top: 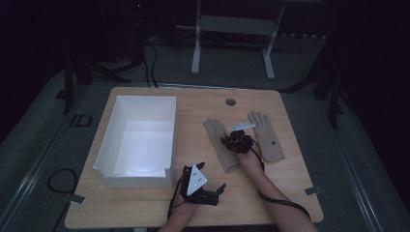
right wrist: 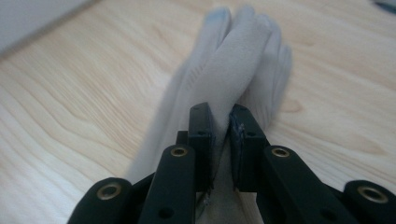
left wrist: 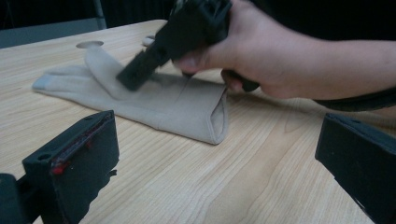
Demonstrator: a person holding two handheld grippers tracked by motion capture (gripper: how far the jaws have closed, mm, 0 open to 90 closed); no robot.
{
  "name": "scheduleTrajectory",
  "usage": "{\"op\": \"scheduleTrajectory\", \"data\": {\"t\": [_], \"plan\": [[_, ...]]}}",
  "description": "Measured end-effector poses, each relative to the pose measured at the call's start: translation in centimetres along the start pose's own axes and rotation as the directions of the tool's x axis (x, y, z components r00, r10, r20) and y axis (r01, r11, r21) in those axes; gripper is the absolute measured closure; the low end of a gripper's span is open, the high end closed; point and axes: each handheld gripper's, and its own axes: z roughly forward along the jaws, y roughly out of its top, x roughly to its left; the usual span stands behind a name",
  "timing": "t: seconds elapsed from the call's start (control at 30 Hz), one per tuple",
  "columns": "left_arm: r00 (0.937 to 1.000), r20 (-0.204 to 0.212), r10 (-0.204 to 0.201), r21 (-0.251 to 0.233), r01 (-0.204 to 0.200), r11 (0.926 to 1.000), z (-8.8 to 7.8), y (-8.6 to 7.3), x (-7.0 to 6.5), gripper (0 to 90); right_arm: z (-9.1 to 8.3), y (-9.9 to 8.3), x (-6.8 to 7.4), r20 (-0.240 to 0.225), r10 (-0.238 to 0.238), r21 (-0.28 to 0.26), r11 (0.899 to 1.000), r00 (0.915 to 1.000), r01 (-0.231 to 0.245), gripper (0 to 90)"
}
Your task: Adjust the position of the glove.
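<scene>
Your right gripper (top: 232, 138) sits on the nearer glove (top: 221, 144), just right of the white box (top: 137, 140), and its jaws are pinched tight on a raised fold of the glove's fabric; the right gripper view shows the cloth squeezed between the two black pads (right wrist: 201, 135). That glove lies flat on the table (top: 145, 203), fingers pointing away from you and its open cuff toward you. The second glove (top: 267, 137) lies farther from the box, just beyond your right hand (top: 251, 159), apart from the first. Your left gripper (top: 208, 188) rests low over the table by the box's near right corner, its jaws spread wide with nothing between them.
</scene>
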Motion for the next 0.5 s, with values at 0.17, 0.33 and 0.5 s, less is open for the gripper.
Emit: {"op": "scheduleTrajectory", "data": {"t": [0.17, 0.33, 0.5], "plan": [[1.0, -0.003, 0.005, 0.001, -0.005, 1.0, 0.0, 0.0, -0.1, 0.1, -3.5, 1.4, -0.1, 0.058, 0.091, -0.07, 0.994, 0.9941, -0.087, 80.7], [1.0, -0.004, 0.004, 0.001, -0.004, 1.0, 0.0, 0.0, 0.0, 0.1, -6.4, 1.5, 0.1, 0.107, 0.185, -0.107, 0.979, 0.9769, -0.174, 80.7], [1.0, -0.005, 0.007, 0.002, -0.007, 1.0, 0.0, 0.0, -0.1, 0.0, -8.3, 0.2, 0.7, 0.151, 0.236, -0.105, 0.969, 0.9599, -0.222, 80.7]]}}
